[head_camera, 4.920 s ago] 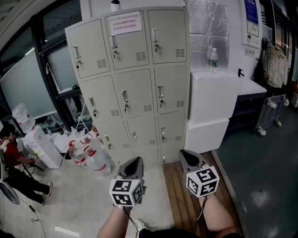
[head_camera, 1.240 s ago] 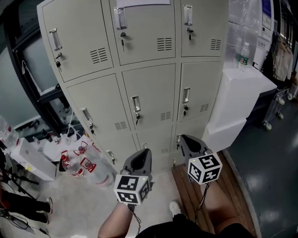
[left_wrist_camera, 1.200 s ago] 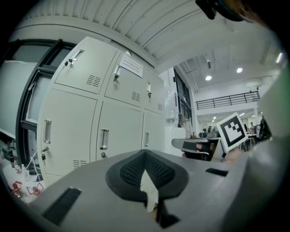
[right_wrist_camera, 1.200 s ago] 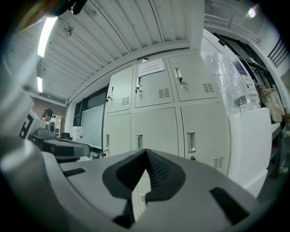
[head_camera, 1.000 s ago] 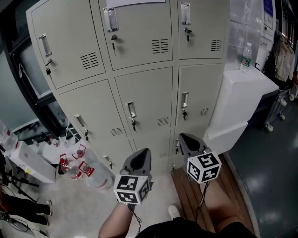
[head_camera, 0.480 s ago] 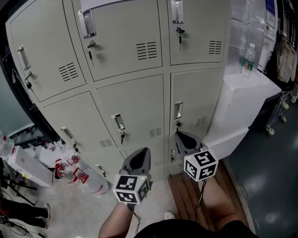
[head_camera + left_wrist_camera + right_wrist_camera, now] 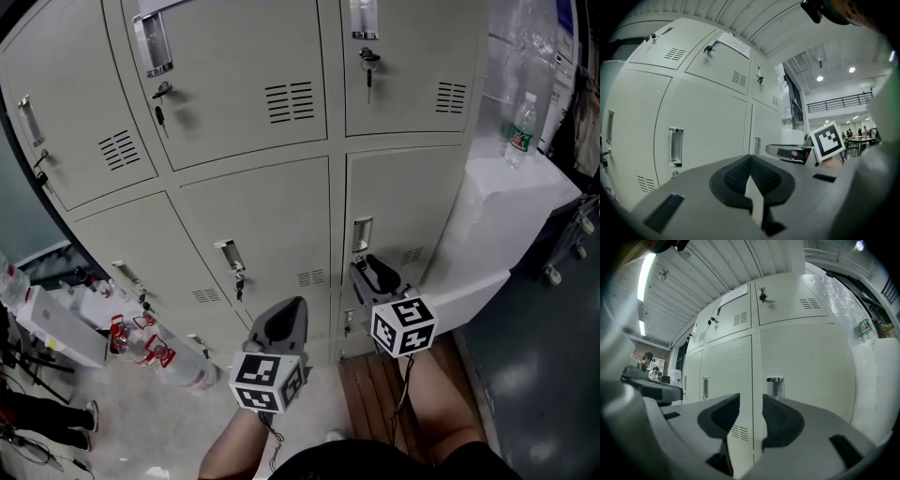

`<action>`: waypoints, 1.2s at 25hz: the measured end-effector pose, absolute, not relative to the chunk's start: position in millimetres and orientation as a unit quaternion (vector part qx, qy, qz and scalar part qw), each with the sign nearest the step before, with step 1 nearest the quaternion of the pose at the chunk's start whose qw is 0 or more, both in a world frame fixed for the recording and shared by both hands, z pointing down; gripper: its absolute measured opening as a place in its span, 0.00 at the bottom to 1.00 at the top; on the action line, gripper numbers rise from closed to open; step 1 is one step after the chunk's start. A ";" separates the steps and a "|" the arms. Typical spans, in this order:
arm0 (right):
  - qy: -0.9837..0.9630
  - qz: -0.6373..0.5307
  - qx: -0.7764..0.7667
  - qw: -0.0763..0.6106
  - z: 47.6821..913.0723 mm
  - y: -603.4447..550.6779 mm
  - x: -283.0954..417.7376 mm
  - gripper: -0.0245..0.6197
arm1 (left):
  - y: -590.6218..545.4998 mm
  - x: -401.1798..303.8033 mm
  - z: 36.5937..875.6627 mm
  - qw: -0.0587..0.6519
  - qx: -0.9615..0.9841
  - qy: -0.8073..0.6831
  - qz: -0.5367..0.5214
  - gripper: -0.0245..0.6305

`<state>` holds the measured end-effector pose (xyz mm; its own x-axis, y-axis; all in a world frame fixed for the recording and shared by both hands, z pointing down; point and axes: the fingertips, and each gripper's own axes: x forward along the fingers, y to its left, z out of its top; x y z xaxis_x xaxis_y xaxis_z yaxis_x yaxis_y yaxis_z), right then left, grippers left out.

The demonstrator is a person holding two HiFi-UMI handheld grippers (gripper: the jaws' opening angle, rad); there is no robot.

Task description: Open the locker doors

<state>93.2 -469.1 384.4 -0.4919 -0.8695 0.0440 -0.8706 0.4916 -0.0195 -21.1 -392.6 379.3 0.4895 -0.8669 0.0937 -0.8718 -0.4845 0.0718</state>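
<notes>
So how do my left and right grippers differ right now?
The left gripper has its jaws together; the right gripper has them apart, having just been opening, with nothing between them. The right gripper reaches nearer the lockers, by a door handle; the left gripper hangs back. Both point at the lockers, empty.

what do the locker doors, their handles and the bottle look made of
Locker doors: likely painted sheet metal, matte beige-grey, with punched vent slots. Handles: shiny bare metal, probably chromed. Bottle: clear plastic by its look, green label.
</notes>
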 end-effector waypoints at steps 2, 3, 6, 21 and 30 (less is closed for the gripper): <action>-0.860 0.019 0.510 0.019 387.8 -480.4 94.9 0.29 | -397.9 -19.9 381.7 0.058 0.859 -0.508 0.023 0.04; -0.858 0.019 0.514 0.020 389.7 -486.1 95.6 0.30 | -400.4 -19.6 382.9 0.059 0.858 -0.509 0.024 0.04; -0.852 0.019 0.522 0.024 395.7 -501.3 96.7 0.31 | -406.1 -19.7 386.8 0.062 0.856 -0.513 0.025 0.04; -0.828 -0.015 0.558 0.046 402.3 -548.9 87.9 0.34 | -422.3 -26.5 391.7 0.060 0.847 -0.527 0.038 0.04; -0.810 -0.027 0.583 0.057 404.9 -562.2 88.9 0.23 | -425.9 -33.5 393.1 0.059 0.840 -0.539 0.039 0.04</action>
<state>88.9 -562.2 404.9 -0.3127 -0.9479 0.0618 -0.9417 0.3178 0.1104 -33.5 -425.9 393.1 0.4165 -0.9000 0.1281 -0.9091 -0.4127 0.0567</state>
